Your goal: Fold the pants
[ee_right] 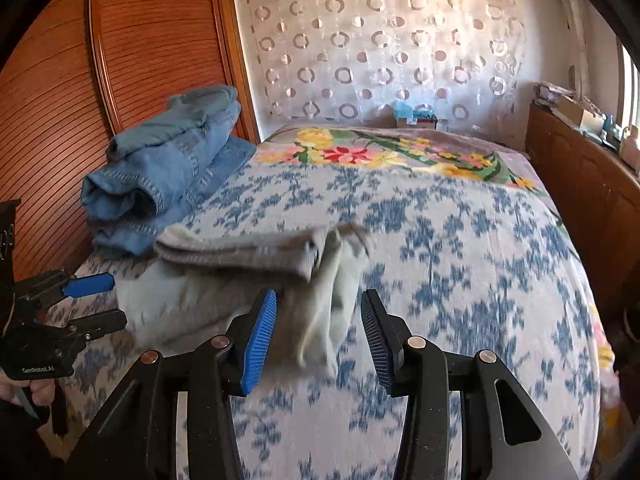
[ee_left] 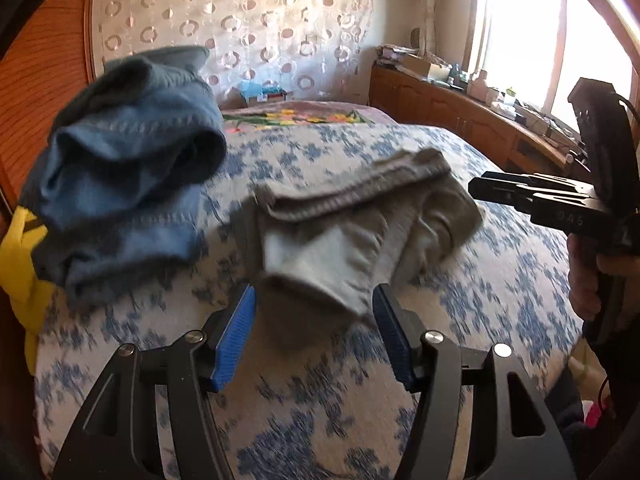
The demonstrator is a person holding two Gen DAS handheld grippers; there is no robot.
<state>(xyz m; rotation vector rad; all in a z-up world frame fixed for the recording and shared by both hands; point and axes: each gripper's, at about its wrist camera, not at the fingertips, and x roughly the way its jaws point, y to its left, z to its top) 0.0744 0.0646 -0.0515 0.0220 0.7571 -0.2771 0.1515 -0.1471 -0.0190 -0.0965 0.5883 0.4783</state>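
Folded grey pants (ee_left: pixel 360 224) lie on the blue-flowered bedspread (ee_left: pixel 500 280), beside stacked denim jeans (ee_right: pixel 168 168). Left gripper (ee_left: pixel 316 336) and right gripper (ee_right: pixel 318 340): jaws parted, gripping nothing. Left view alone shows the window (ee_left: pixel 520 32); right view alone, the floral blanket (ee_right: pixel 380 152).

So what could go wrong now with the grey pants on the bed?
The folded grey pants look loosely stacked, with a pale flap spilling out, so the fold might slip apart. Both the left gripper and right gripper are open with cloth between their blue pads, so pulling away carelessly could snag it. The blue denim pile sits close behind and might get bumped.
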